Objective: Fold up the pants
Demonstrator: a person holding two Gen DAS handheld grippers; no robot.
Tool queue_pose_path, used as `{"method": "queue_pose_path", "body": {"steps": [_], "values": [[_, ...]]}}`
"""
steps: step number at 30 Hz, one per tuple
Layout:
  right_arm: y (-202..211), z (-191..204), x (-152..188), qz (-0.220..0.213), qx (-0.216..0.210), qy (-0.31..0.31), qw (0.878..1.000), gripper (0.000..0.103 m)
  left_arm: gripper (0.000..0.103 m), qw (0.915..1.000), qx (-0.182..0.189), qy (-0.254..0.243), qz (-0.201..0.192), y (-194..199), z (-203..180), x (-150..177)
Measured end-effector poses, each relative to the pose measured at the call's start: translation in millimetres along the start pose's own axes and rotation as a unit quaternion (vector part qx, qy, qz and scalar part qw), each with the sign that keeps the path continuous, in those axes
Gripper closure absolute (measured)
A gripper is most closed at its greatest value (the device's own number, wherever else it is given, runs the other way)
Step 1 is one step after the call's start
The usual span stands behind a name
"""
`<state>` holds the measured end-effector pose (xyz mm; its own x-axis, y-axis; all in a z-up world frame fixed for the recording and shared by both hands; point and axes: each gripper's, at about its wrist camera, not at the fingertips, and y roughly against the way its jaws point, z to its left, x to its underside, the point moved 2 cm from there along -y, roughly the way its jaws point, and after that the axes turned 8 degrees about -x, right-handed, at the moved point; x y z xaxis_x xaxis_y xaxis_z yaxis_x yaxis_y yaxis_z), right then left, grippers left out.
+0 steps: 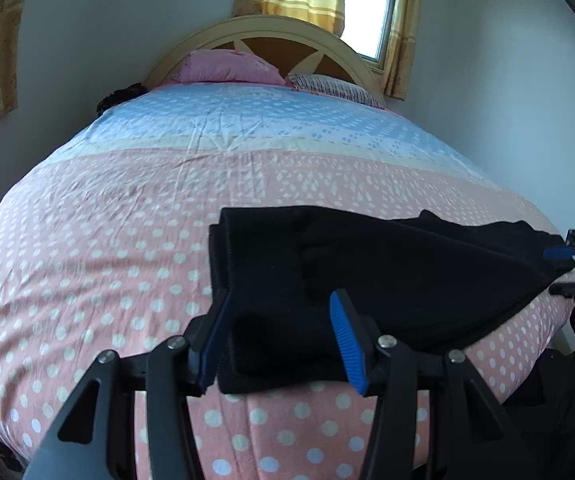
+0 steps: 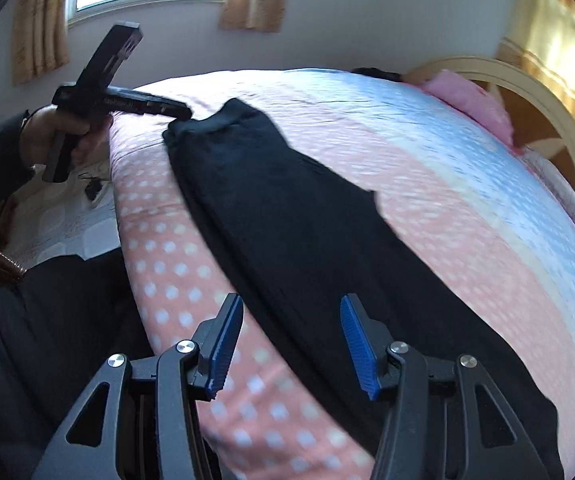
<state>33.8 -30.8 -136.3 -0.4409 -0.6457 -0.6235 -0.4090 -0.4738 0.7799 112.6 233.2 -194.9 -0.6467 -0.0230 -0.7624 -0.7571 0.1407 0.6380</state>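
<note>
A: Where are the black pants (image 2: 287,216) now?

B: They lie flat along the near edge of the bed (image 1: 127,200), on the pink dotted part of the sheet. They are stretched long from one end to the other, parallel to this edge.

A: And the left hand-held gripper (image 1: 279,340)?

B: Its blue pads (image 1: 347,344) stand apart, with a folded bunch of the pants between them at the near edge. The cloth fills the gap, but the pads do not press on it, so it is released. In the right wrist view this gripper (image 2: 175,111) touches the far end of the pants.

A: The right hand-held gripper (image 2: 289,340)?

B: Also released, its fingers are wide apart. It hovers over the other end of the pants, near the bed edge.

A: What is at the head of the bed?

B: A pink pillow (image 1: 227,66) and a striped pillow (image 1: 335,87), against the headboard (image 1: 271,26).
</note>
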Motion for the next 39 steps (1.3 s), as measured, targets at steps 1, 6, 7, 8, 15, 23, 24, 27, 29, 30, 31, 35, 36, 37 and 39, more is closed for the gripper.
{"method": "queue_pose_path", "body": {"steps": [1,6,7,8,15,23,24,27,29,30,31,35,36,37,39], "values": [[-12.5,2.7,-6.0,0.005,-0.01,0.003,1.0,0.05,0.05,0.9998,0.01,0.017,-0.001,1.2,8.4,0.1],[-45.8,12.1,-24.7,0.012,-0.041,0.002,0.999,0.057,0.053,0.9952,0.075,0.063,-0.003,5.3,11.0,4.0],[-50.0,13.2,-27.3,0.013,-0.046,0.002,0.999,0.065,0.053,0.9946,0.083,0.062,-0.001,3.8,8.3,5.4],[-55.6,15.3,-27.0,0.02,-0.043,0.005,0.999,0.076,0.053,0.9941,0.09,0.059,0.003,1.6,4.6,6.5],[-43.3,23.9,-34.5,0.008,-0.055,0.011,0.998,0.1,0.102,0.9948,0.092,0.034,0.029,-11.4,-14.2,17.5],[-59.8,37.2,-27.3,0.028,-0.038,0.044,0.998,0.098,0.103,0.9931,0.112,0.015,0.031,13.7,-9.6,18.6],[-58.3,36.5,-27.6,0.028,-0.041,0.04,0.998,0.096,0.103,0.9935,0.108,0.013,0.033,12.9,-9.4,20.6],[-43.9,25.7,-32.1,0.022,-0.069,0.016,0.997,0.058,0.103,0.9941,0.103,0.028,0.022,18.8,-5.8,17.8],[-29.1,5.1,-40.7,-0.002,-0.087,-0.016,0.996,0.057,0.103,0.996,0.088,0.015,-0.006,28.5,-8.8,8.6],[-25.0,-6.0,-44.3,-0.009,-0.083,-0.03,0.996,0.057,0.103,0.996,0.087,0.009,-0.019,33.2,-12.5,3.5],[-22.2,-23.4,-49.8,-0.018,-0.076,-0.051,0.996,0.057,0.103,0.9958,0.086,0.005,-0.03,35.7,-16.6,-1.5],[-32.4,-93.3,-60.8,-0.037,-0.062,-0.168,0.983,0.057,0.101,0.9945,0.101,-0.018,-0.021,18.1,-38.0,-10.2],[-38.5,-104.3,-61.8,-0.037,-0.056,-0.191,0.979,0.057,0.101,0.9942,0.103,-0.026,-0.015,10.3,-43.2,-8.8],[-47.9,-122.4,-61.6,-0.035,-0.056,-0.227,0.972,0.057,0.101,0.9941,0.104,-0.032,-0.005,1.8,-47.1,-6.1],[-66.4,-146.4,-62.0,-0.024,-0.068,-0.278,0.958,0.057,0.101,0.9929,0.11,-0.038,0.023,-11.4,-52.2,2.5]]}}
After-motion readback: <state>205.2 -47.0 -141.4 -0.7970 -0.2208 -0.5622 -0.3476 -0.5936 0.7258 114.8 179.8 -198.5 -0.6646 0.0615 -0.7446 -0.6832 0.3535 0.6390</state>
